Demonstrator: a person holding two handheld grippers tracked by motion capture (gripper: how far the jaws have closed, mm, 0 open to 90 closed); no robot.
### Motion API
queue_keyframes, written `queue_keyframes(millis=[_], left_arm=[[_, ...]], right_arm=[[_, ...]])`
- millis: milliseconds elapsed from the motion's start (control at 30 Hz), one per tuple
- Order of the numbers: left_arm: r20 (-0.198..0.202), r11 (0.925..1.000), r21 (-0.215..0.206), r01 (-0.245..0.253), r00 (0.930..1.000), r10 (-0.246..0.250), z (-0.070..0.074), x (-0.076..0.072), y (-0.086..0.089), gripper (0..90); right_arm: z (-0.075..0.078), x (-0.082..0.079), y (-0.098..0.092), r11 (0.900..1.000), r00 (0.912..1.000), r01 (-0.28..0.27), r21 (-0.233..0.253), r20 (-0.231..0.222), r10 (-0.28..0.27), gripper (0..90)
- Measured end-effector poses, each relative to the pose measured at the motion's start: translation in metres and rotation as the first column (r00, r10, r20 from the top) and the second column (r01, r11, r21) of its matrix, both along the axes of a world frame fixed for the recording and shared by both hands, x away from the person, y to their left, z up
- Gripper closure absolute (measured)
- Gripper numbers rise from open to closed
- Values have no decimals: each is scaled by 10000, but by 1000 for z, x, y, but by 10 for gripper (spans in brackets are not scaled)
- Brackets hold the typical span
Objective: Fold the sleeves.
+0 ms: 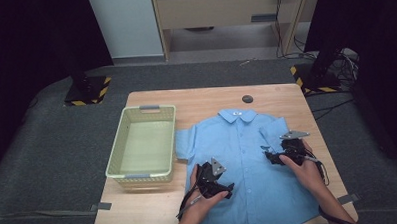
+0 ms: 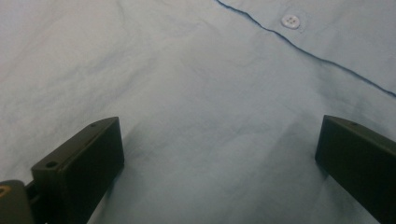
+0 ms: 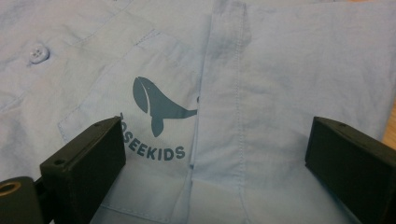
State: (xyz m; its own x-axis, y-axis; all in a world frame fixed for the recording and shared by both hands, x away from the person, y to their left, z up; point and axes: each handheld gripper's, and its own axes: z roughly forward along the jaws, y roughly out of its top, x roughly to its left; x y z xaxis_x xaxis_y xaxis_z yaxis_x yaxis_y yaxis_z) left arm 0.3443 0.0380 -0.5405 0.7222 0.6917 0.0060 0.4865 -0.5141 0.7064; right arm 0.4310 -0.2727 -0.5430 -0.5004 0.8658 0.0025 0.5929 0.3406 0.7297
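Shirt (image 1: 248, 155) first: the small light-blue one lay spread flat, front up, across the right half of the wooden table (image 1: 196, 99), collar toward the far edge and hem at the near edge. In the right gripper view we saw its chest pocket with a whale print (image 3: 156, 105) and a sleeve seam just beside it; a white button (image 2: 290, 21) and the placket line crossed the top of the left gripper view.

We held the left gripper (image 1: 215, 179) over the shirt's lower left front, jaws wide apart with bare cloth between them. We held the right gripper (image 1: 278, 154) above the chest by the right sleeve, its jaws wide too, straddling pocket and seam without pinching anything.

We judged the step in hand to be taking hold of the shirt for a fold. To do it well, we thought each gripper should come down on an edge or seam, not flat mid-panel cloth, since a pinch there might gather both layers. Closing both at matching heights would keep the fold line straight, and a low lift would keep the collar from dragging.

A pale green basket (image 1: 117, 160) stood empty to the left of the shirt, just beside its left sleeve. A small dark disc (image 1: 247, 98) lay on the table beyond the collar.
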Motion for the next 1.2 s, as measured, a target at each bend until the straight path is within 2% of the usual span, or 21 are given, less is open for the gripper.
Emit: queue_keyframes(millis=[567, 700, 800, 900, 1000, 1033, 1200], left_arm=[[-30, 10000, 21, 5, 10000, -5, 0, 1, -26, 0], [-174, 9994, 144, 311, 9994, -309, 2, 2, -29, 0], [-258, 9984, 66, 558, 9981, -556, 7, 6, -27, 32], [-56, 9994, 25, 350, 9994, -350, 15, 14, -20, 44], [114, 9998, 107, -175, 9998, 174, 25, 28, -11, 66], [114, 9998, 107, -175, 9998, 174, 25, 28, -11, 71], [355, 9951, 161, -972, 9947, 966, 43, 54, 7, 90]], right_arm=[[0, -11, -27, 10000, 10000, 32, 3, 12, -32, 51], [0, -13, -32, 10000, 10000, 69, 12, 2, -69, 51], [0, -15, -37, 10000, 10000, 24, 4, 21, -24, 51], [0, -16, -40, 10000, 10000, -50, 27, 12, 50, 56], [0, -16, -42, 9999, 10000, -98, 41, 3, 98, 56], [0, -16, -42, 9999, 10000, -98, 41, 3, 98, 56], [0, -17, -44, 9999, 9999, -147, 13, 29, 147, 56]])
